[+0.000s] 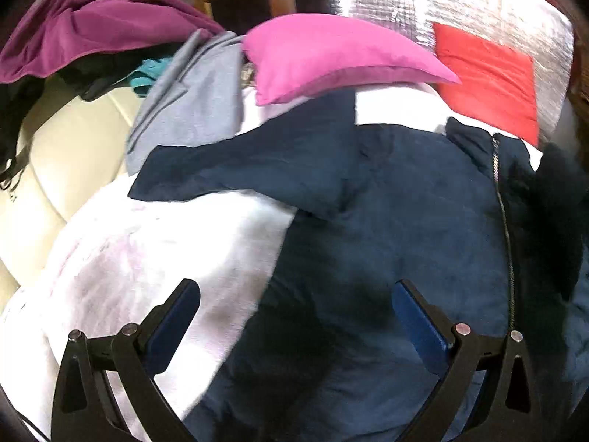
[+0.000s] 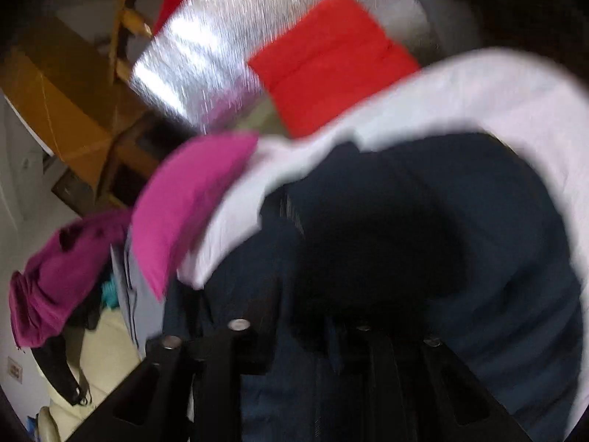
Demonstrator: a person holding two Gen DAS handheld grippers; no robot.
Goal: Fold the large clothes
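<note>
Item: navy jacket [image 1: 386,199] lies unfolded on our white sheet [image 1: 147,258]; left gripper [image 1: 296,294] fingers released, right gripper [image 2: 313,331] too blurred to tell.

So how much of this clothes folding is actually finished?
Done: a red garment already lies folded flat further back. In hand: a navy zip jacket is spread on the white sheet, one sleeve stretched out sideways; the left gripper hovers open above it, and the right gripper's view is too blurred to tell a grip. Left: folding this jacket, then the heap with the purple garment.
</note>
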